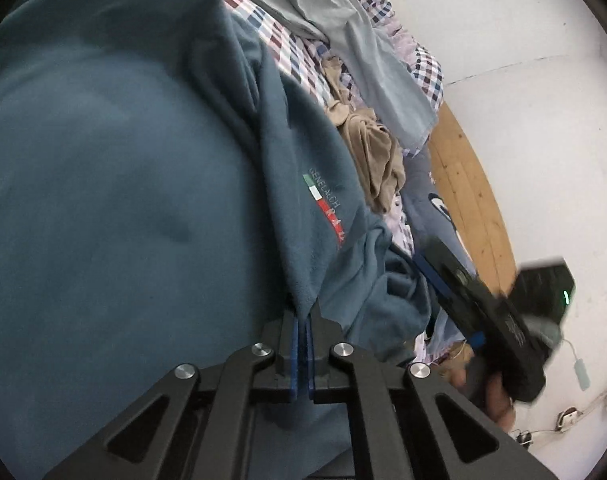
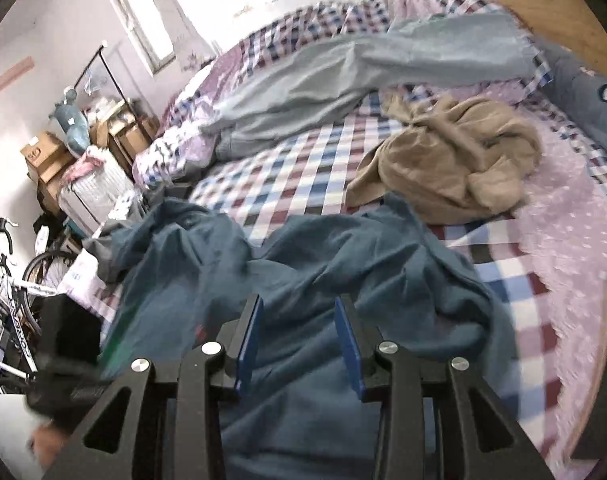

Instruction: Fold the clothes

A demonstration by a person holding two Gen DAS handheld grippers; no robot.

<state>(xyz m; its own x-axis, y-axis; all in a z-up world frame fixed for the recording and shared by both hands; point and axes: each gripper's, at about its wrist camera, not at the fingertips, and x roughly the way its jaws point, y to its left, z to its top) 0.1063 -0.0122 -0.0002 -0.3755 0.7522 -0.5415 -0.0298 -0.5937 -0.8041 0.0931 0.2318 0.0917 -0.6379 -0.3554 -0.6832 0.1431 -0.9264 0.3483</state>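
Observation:
A teal fleece garment with a small flag logo fills most of the left wrist view. My left gripper is shut on a fold of that fleece, pinched between its blue pads. In the right wrist view the same teal fleece lies crumpled on the checked bed. My right gripper stands open above it, its blue pads apart with fleece under the gap and nothing clamped. The right gripper also shows in the left wrist view as a blurred black body held by a hand.
A tan garment lies bunched on the checked bedsheet, with a grey-blue garment spread beyond it. A navy pillow rests by the wooden headboard. Left of the bed stand a bicycle, cardboard boxes and a radiator.

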